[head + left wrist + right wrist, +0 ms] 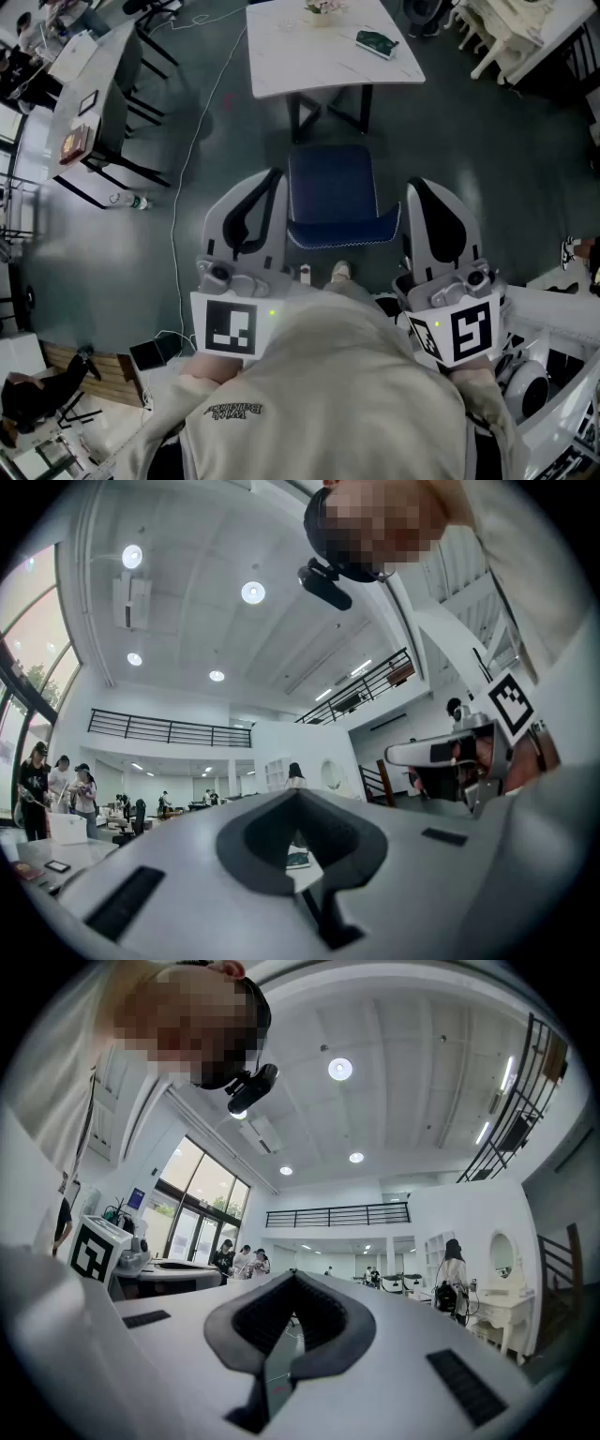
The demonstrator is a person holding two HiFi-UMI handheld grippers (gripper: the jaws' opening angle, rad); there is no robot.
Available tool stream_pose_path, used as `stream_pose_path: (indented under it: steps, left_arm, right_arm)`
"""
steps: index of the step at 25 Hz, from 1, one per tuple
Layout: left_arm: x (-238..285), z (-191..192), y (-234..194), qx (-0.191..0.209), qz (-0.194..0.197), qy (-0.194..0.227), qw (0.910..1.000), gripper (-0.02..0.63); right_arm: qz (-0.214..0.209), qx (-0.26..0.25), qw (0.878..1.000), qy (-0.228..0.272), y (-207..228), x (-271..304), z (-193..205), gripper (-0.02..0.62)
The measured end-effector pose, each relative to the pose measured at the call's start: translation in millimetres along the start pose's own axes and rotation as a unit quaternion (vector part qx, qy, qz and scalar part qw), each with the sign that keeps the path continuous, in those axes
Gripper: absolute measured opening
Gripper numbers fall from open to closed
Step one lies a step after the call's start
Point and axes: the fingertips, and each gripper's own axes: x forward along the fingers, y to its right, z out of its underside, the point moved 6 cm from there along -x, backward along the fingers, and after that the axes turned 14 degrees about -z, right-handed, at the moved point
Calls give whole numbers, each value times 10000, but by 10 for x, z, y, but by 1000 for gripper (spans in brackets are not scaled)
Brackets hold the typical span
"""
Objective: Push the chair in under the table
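Chair (330,192) with a blue seat stands straight in front of me on the dark floor (487,150), its curved back towards me and its far edge close to the near edge of the white table (281,56); most of the seat is out from under the tabletop. I hold my left gripper (270,180) just beside the chair's left side and my right gripper (419,187) just beside its right side, near the back corner; whether either one touches the chair I cannot tell. Both pairs of jaws are pressed together with nothing between them, and both grippers point forward, tilted slightly up. On the table lie a dark green object (377,42) and a small flower pot (323,9). A thin white cable (195,127) trails across the floor to my left.
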Motion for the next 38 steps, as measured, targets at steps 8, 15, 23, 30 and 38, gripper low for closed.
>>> stream_pose_path:
  steps: [8, 15, 23, 30, 38]
  left_arm:
    - [0, -7, -65, -74, -24, -56, 10000, 9]
    - [-67, -56, -52, 94, -18, -21, 10000, 9]
    - [-32, 88, -31, -119, 181, -485, 9986, 9]
    - [38, 170, -178, -927, 58, -564, 9941, 9]
    - [177, 189, -45, -481, 585, -896, 9931, 9]
  right_arm:
    - [-21, 76, 10000, 6, -15, 49, -1, 9]
    - [-13, 210, 9998, 5, -42, 32, 11, 9]
    - [-78, 349, 9993, -138, -36, 53, 86, 9]
    - [-190, 747, 9965, -322, 85, 92, 146, 9]
    - [-469, 516, 9955, -649, 120, 241, 198, 9]
